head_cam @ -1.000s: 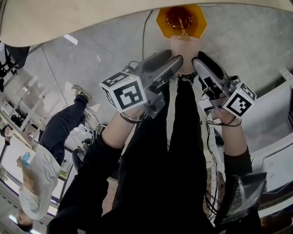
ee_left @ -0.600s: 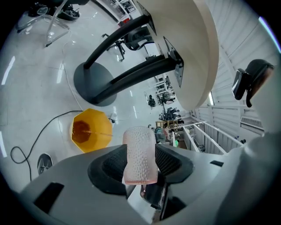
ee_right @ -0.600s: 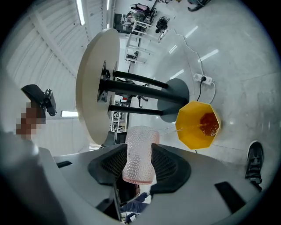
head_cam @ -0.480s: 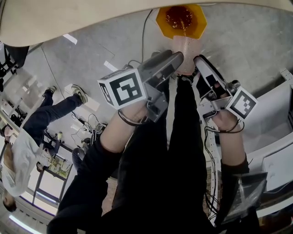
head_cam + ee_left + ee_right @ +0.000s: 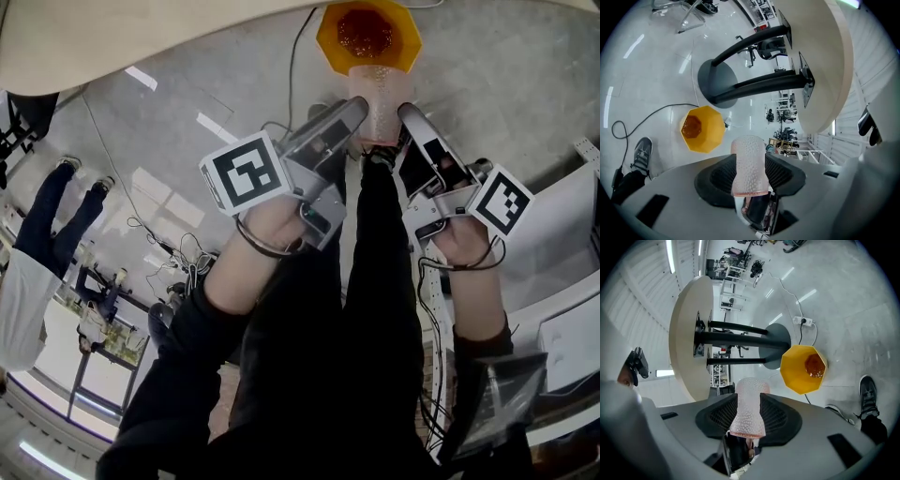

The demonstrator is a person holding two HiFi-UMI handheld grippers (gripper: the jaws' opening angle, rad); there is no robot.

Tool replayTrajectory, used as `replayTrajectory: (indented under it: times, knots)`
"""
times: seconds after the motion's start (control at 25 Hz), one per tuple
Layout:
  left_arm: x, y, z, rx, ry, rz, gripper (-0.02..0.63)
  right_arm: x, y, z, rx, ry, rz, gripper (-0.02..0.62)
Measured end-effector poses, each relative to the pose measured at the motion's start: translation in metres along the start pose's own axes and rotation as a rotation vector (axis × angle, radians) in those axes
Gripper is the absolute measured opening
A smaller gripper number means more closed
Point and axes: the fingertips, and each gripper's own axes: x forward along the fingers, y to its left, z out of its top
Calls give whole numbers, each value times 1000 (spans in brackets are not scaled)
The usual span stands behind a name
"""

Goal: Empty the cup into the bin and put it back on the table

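1. Pads (image 5: 717,176) of the left gripper (image 5: 750,171) press on both sides of the cup (image 5: 380,98), which is squeezed to a waist between them; the right gripper (image 5: 747,414) has the same cup between its pads (image 5: 777,416), which touch it as the jaws close
2. Hard to make out: the cup's opening shows in no view, and in both gripper views its near end runs down into the dark throat behind the pads
3. Cup's long axis runs from the grippers toward the bin (image 5: 330,37); in the head view the wider end lies on the bin's side and the narrower end toward the person
4. Cup is held in the air directly over the yellow bin, its far end just short of the bin's rim
5. Something orange-red lies at the bottom of the bin
6. Round table (image 5: 691,333) on a black pedestal stands just beside the bin; the head view cuts off all but its pale edge
7. A cable (image 5: 642,117) trails across the floor near the bin, and a shoe (image 5: 642,152) shows near it
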Motion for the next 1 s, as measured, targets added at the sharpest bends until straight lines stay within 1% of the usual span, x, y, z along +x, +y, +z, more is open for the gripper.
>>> replayTrajectory:
  times: [0.24,0.4,0.56,0.68,0.8,0.88,1.0]
  knots:
    - [-3,6,-4,-4,4,1,204,1,-3,-6,-22,20,-1,156]
    - [-2,9,-4,38,20,2,204,1,-4,-7,-39,35,6,156]
    - [1,4,-2,120,63,-30,204,1,-1,-6,-72,66,35,156]
    - [-5,-8,-7,177,104,-43,204,-5,15,-5,-128,90,65,156]
    - [-25,-44,-19,253,125,-75,204,-26,51,-10,-204,113,108,156]
    - [-34,-70,-20,301,133,-104,204,-35,70,-11,-233,128,123,156]
    - [-42,-88,-19,361,161,-132,204,-41,92,-11,-276,158,144,156]
